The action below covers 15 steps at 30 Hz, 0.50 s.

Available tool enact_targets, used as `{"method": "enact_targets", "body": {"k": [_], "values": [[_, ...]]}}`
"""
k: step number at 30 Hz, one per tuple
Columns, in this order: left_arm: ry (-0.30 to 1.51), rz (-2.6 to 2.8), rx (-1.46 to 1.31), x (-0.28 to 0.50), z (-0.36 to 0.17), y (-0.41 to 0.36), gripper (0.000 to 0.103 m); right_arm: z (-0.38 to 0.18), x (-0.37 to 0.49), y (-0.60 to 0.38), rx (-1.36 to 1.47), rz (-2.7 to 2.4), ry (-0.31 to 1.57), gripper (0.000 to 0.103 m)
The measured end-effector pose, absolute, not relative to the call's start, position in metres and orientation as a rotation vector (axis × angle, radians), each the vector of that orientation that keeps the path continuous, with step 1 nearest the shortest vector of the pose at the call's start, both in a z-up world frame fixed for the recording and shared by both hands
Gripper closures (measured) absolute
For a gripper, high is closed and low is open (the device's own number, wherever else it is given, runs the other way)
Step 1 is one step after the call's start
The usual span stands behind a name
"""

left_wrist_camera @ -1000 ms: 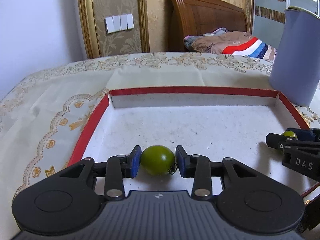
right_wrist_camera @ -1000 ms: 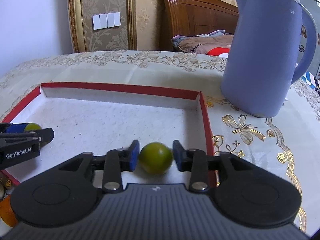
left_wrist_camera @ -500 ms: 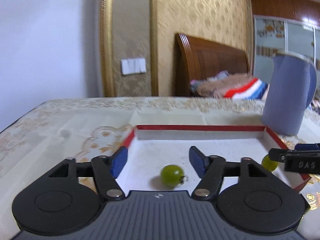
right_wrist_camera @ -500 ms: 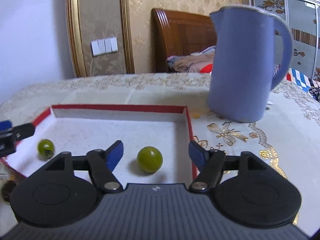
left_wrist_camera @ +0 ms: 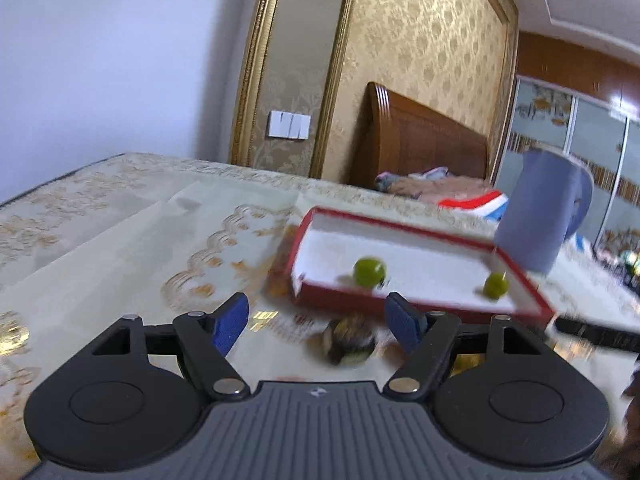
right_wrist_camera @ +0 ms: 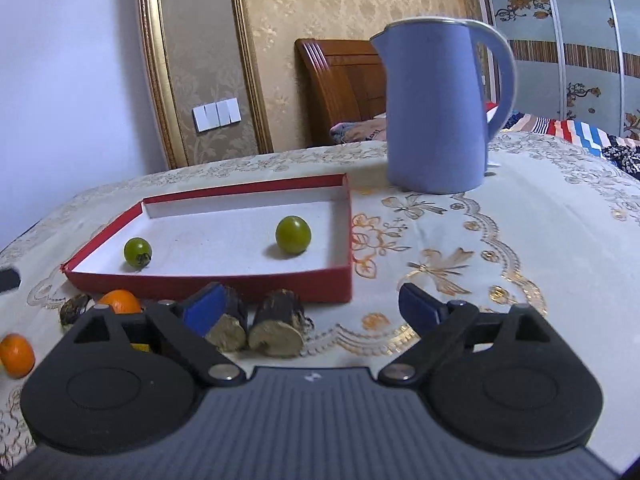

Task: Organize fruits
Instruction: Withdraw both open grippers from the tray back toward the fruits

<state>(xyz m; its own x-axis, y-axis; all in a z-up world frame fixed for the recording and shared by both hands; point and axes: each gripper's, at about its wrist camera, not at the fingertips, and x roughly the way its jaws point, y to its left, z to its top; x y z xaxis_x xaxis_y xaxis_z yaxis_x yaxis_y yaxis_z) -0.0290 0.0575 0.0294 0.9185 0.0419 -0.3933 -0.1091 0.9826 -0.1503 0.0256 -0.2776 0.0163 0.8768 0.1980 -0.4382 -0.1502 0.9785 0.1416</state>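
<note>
Inside the red tray (right_wrist_camera: 208,284), two green fruits (right_wrist_camera: 293,235) (right_wrist_camera: 137,252) lay apart. Left gripper (left_wrist_camera: 318,320) and right gripper (right_wrist_camera: 310,306) jaws were opening, gripping nothing; a blurred, possibly dark stub (left_wrist_camera: 350,340) sat at the left's 12 o'clock.

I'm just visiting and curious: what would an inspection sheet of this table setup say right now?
Surface: patterned tablecloth.
Job's things: two green fruits in the red tray; two orange fruits and dark cut pieces on the cloth in front of it.
Clutter: blue kettle behind the tray.
Grippers: left gripper and right gripper both opening, nothing gripped.
Cables: nothing seen.
Surroundings: wooden headboard, wall switches, wardrobe doors.
</note>
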Motion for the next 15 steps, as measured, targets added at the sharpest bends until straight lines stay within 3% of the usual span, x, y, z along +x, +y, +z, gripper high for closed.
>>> {"method": "enact_targets", "body": {"k": [15], "values": [[0.513,0.094,-0.123,-0.031,0.004,0.056,0.028,0.005,0.015,-0.290,0.169,0.176,0.515,0.002]]}}
